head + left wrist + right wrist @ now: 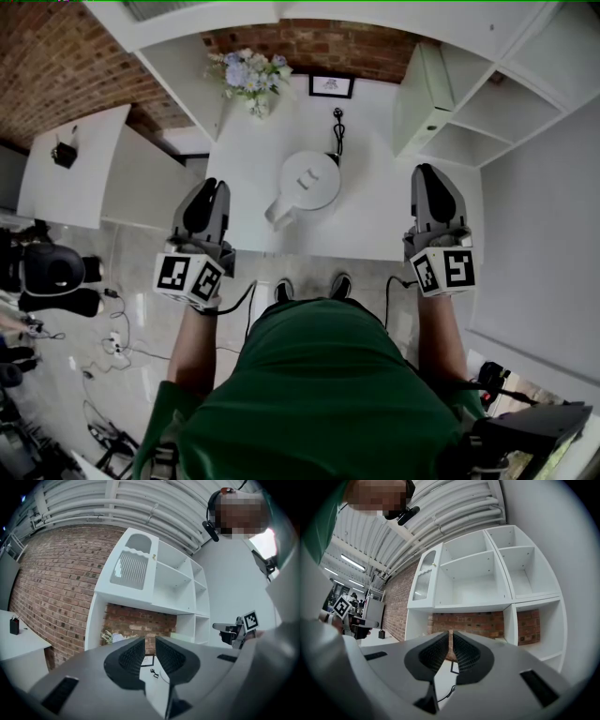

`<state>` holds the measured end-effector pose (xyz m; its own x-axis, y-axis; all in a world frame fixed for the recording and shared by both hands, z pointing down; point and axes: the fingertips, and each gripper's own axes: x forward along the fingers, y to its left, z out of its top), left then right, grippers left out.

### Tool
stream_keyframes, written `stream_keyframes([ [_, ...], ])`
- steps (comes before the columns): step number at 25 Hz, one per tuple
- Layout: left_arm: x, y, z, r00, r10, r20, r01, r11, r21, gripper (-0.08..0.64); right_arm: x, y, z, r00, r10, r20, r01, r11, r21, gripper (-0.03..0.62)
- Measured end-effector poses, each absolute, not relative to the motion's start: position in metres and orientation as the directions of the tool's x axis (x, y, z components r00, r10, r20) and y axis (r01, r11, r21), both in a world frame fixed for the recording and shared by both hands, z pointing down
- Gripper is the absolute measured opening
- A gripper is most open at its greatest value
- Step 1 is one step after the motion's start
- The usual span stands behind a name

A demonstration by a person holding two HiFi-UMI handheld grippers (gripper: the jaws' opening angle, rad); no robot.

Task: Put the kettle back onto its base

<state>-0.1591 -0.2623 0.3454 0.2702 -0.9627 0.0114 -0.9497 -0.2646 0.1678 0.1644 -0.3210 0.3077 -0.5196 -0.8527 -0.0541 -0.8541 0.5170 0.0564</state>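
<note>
A white kettle (309, 181) stands in the middle of the white table (375, 220), seen from above, its handle (279, 210) pointing toward the near left. Whatever is under it is hidden, so I cannot tell if a base lies there. A black cord (337, 129) runs from behind it toward the wall. My left gripper (210, 187) is held at the table's near left edge, left of the kettle, jaws together and empty (150, 641). My right gripper (427, 174) hovers at the table's right side, well apart from the kettle, jaws also together with nothing between them (451, 634).
A vase of flowers (251, 77) and a small framed picture (331, 86) stand at the back of the table against the brick wall. White shelves (469, 108) rise at the right. A second white desk (75, 178) with a small black object (64, 153) lies at the left.
</note>
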Motion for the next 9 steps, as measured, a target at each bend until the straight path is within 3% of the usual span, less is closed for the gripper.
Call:
stream_keyframes([
  [9, -0.141, -0.257, 0.349, 0.298, -0.954, 0.03, -0.951, -0.294, 0.094, 0.083, 0.167, -0.32, 0.312, -0.529, -0.847, -0.046, -0.848, 0.527, 0.05, 0.043],
])
